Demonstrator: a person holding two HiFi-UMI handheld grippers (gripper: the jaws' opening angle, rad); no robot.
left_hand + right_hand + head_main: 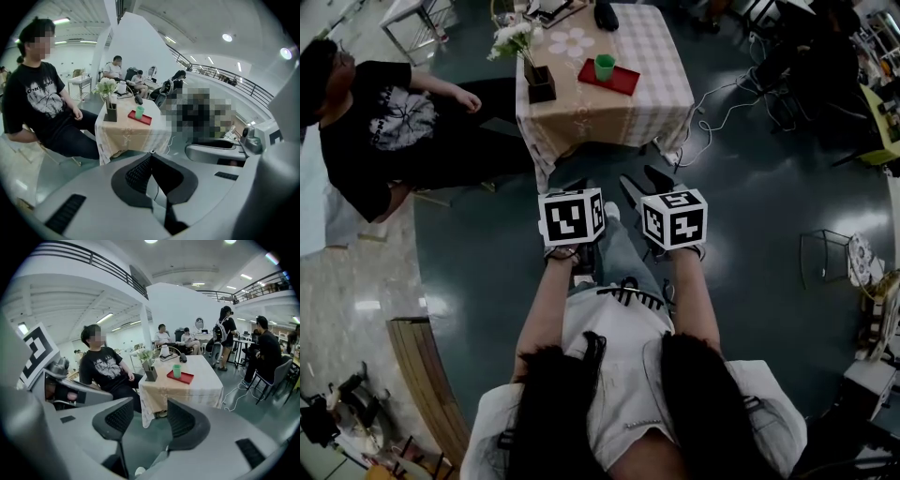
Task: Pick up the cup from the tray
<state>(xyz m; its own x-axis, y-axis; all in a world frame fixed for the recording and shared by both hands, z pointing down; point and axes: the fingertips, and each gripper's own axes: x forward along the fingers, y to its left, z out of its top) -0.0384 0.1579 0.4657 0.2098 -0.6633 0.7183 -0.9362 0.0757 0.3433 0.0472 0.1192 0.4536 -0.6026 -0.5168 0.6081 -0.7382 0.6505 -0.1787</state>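
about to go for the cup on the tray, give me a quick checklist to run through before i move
1. Cup upright on the red tray: ok.
2. Right gripper open, nothing between its jaws: ok.
3. Left gripper ready to grasp: not ok, jaws together, nothing held.
4. Cup within reach: not ok, the table is a stretch of floor away from both grippers.
5. Room around the cup: ok, the flower vase stands apart from the tray.
6. What the cup holds: cannot tell.
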